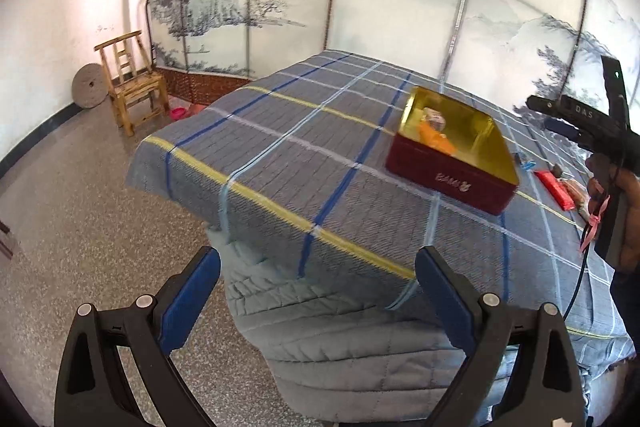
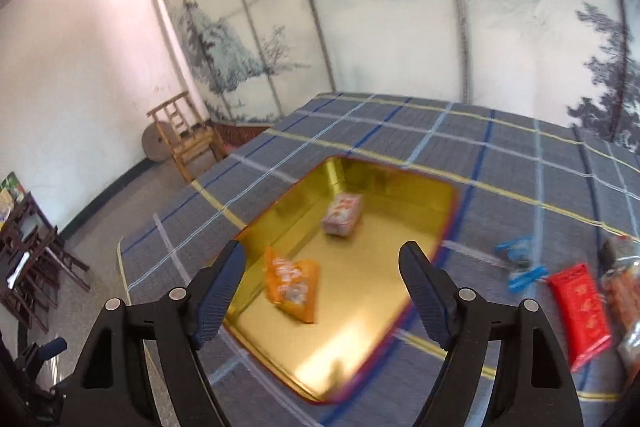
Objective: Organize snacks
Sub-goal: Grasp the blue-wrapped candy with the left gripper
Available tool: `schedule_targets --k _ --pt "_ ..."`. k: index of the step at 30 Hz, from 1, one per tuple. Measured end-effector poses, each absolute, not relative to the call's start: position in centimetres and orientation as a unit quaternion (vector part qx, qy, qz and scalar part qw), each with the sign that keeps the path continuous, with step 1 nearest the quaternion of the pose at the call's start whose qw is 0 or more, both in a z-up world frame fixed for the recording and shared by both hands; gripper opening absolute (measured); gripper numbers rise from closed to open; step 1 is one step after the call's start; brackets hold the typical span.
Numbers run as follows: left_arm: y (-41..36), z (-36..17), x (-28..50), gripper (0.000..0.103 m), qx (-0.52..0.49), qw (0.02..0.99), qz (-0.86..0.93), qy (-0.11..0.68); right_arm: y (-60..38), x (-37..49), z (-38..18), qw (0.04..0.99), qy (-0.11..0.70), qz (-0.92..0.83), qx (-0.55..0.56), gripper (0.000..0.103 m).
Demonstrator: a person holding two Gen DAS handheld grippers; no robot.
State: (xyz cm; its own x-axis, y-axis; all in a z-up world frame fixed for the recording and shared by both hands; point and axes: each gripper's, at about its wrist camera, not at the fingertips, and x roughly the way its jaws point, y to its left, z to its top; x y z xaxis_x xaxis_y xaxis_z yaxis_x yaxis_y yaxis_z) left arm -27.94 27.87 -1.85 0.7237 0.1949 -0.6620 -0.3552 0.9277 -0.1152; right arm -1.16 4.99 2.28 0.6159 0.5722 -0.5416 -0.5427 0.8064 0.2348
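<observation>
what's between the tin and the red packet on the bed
Blue clips lie on the plaid cover between the tin and the red packet. The right wrist view shows this best.

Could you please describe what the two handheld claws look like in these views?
Both the left claw and right claw have black frames, silver rivets and ribbed blue pads. The right one's body carries white "DAS" lettering, a green light, a black cable and a pink ribbon.

A bed under a grey plaid quilt (image 2: 500, 163) carries an open gold-lined red tin box (image 2: 400, 187); right of the box lie blue clips (image 2: 524, 267) and a red flat packet (image 2: 582, 311).
</observation>
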Motion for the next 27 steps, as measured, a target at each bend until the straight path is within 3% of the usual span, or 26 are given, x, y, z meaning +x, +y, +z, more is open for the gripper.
schedule_targets --k 10,15,21,23,25,27 --pt "11.6 1.2 -15.8 0.097 -0.057 0.927 -0.08 0.361 -29.4 0.0 -2.0 0.94 0.312 0.004 0.137 0.08" --pt "3.5 1.8 -9.5 0.097 -0.024 0.933 -0.11 0.343 -37.6 -1.2 -5.1 0.927 0.312 -0.008 0.208 0.08" --pt "0.0 -0.6 1.0 0.096 -0.043 0.927 -0.045 0.369 -40.7 -1.6 -6.6 0.913 0.297 0.016 0.281 0.08" --pt "-0.2 -2.0 4.1 0.085 -0.044 0.921 -0.003 0.388 -40.9 -1.8 -6.8 0.91 0.294 0.026 0.29 0.08" --pt "-0.1 -3.6 6.6 0.084 -0.048 0.909 0.023 0.412 -41.3 -1.9 -7.0 0.907 0.29 0.03 0.303 0.08" --pt "0.1 -4.8 8.5 0.072 -0.044 0.901 0.059 0.429 -41.5 -2.2 -7.4 0.904 0.291 0.034 0.312 0.08"
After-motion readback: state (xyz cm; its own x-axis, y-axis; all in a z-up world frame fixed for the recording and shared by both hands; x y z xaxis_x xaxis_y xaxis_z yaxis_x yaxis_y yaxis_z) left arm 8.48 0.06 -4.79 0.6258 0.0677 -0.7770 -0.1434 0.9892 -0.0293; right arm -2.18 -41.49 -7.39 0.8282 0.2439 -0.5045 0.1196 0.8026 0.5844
